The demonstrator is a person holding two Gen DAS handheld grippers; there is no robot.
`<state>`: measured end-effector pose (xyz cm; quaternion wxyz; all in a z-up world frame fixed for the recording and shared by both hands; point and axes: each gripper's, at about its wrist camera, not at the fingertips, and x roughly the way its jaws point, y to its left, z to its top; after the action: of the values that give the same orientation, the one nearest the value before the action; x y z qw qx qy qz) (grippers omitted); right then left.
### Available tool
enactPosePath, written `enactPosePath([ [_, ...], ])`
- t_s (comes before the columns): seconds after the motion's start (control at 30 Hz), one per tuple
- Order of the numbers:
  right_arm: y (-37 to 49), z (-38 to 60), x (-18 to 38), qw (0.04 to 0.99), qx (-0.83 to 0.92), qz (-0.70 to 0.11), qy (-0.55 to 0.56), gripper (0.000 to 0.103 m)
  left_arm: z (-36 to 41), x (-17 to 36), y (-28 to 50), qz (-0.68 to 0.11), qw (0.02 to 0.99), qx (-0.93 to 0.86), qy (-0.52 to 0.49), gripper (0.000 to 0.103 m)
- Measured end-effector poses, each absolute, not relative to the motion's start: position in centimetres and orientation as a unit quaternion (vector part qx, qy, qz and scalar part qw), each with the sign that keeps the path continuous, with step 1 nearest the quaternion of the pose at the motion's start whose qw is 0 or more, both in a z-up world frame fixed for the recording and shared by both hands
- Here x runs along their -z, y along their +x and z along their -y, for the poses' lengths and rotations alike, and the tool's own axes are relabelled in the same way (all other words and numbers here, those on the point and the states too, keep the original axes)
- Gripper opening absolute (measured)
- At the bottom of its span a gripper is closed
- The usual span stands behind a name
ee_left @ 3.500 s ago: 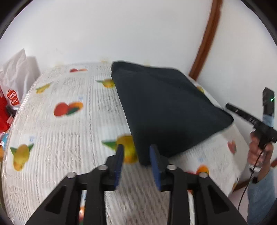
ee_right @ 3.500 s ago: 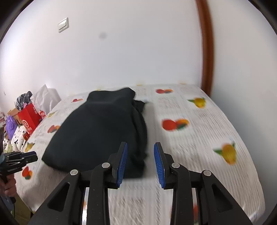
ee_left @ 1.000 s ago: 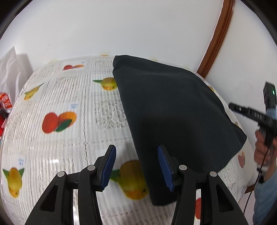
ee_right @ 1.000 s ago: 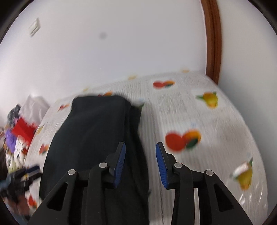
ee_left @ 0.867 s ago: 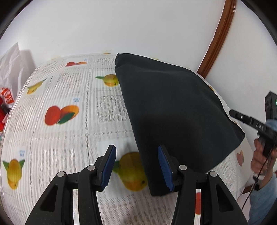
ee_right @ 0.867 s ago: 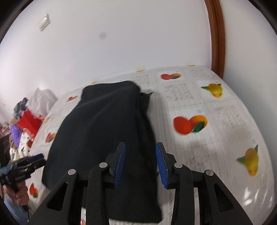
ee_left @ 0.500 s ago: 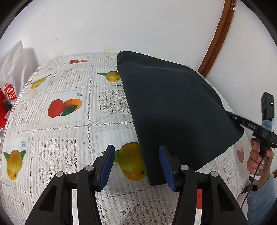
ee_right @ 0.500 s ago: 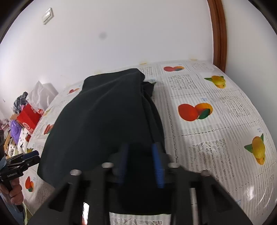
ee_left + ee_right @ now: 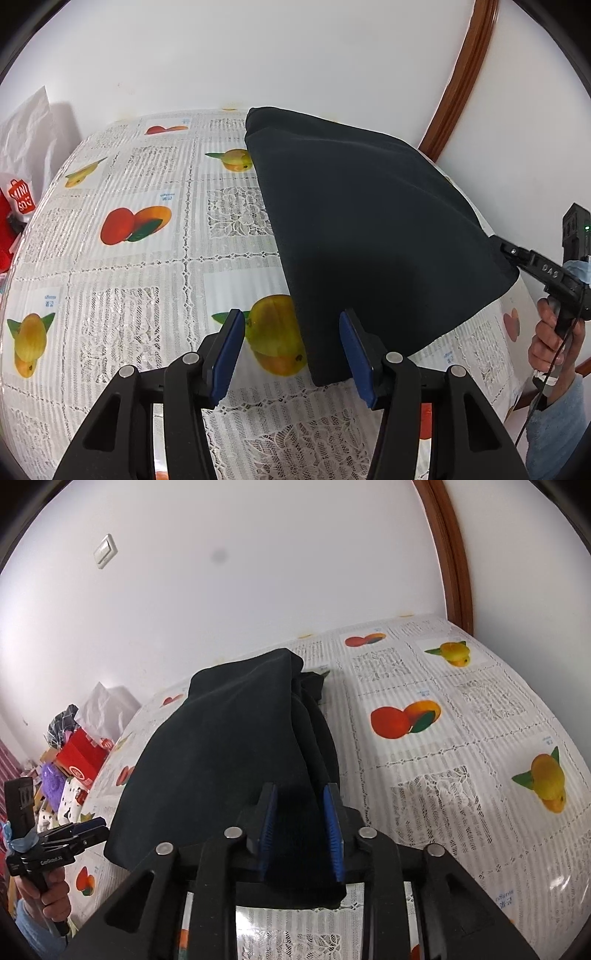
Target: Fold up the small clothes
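Note:
A dark navy garment [image 9: 362,221] lies folded on the fruit-print tablecloth [image 9: 147,221]; it also shows in the right wrist view [image 9: 229,746]. My left gripper [image 9: 291,350] is open, with its blue pads on either side of the garment's near left corner. My right gripper [image 9: 300,827] has its jaws around the garment's near right edge, with cloth filling the gap between the blue pads [image 9: 332,830]. The right gripper also appears at the garment's far corner in the left wrist view [image 9: 535,266].
The table stands against a white wall with a brown wooden door frame [image 9: 458,81]. A red bag [image 9: 14,206] and white paper bag lie off the left side, and a clutter of boxes and bags [image 9: 74,753] shows beyond it. A light switch [image 9: 105,551] is on the wall.
My right gripper has moved forward and down onto the garment's edge and narrowed around the cloth. My left gripper has shifted slightly toward the garment's corner and stays open.

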<state>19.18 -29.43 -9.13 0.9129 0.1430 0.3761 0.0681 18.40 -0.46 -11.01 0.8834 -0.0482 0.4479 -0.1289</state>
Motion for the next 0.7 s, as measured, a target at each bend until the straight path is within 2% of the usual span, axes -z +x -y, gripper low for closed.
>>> enactPosePath([
  [0.1,19.5,29.5,9.9,0.907,-0.069,-0.388,0.15,0.026,0.5,11.0,18.3,-0.447,0.884,0.129,-0.045,0.051],
  [0.13,19.6,29.5,10.0,0.907,-0.076,-0.387,0.15,0.006,0.5,11.0,18.3,-0.447,0.884,0.128,-0.044,0.051],
  [0.17,19.3,29.7,9.8,0.912,-0.072,-0.377,0.146,0.004,0.5,11.0,18.3,-0.447,0.884,0.127,-0.045,0.052],
  [0.27,18.1,30.9,9.2,0.921,-0.079,-0.339,0.174,0.003,0.6,11.0,18.0,-0.447,0.885,0.124,-0.047,0.052],
  [0.33,17.9,31.1,9.7,0.918,-0.072,-0.343,0.186,0.003,0.8,10.9,17.7,-0.444,0.887,0.121,-0.04,0.052],
  [0.7,15.0,28.9,9.9,0.923,0.007,-0.371,0.107,0.009,2.1,10.5,15.4,-0.442,0.889,0.114,-0.031,0.052],
])
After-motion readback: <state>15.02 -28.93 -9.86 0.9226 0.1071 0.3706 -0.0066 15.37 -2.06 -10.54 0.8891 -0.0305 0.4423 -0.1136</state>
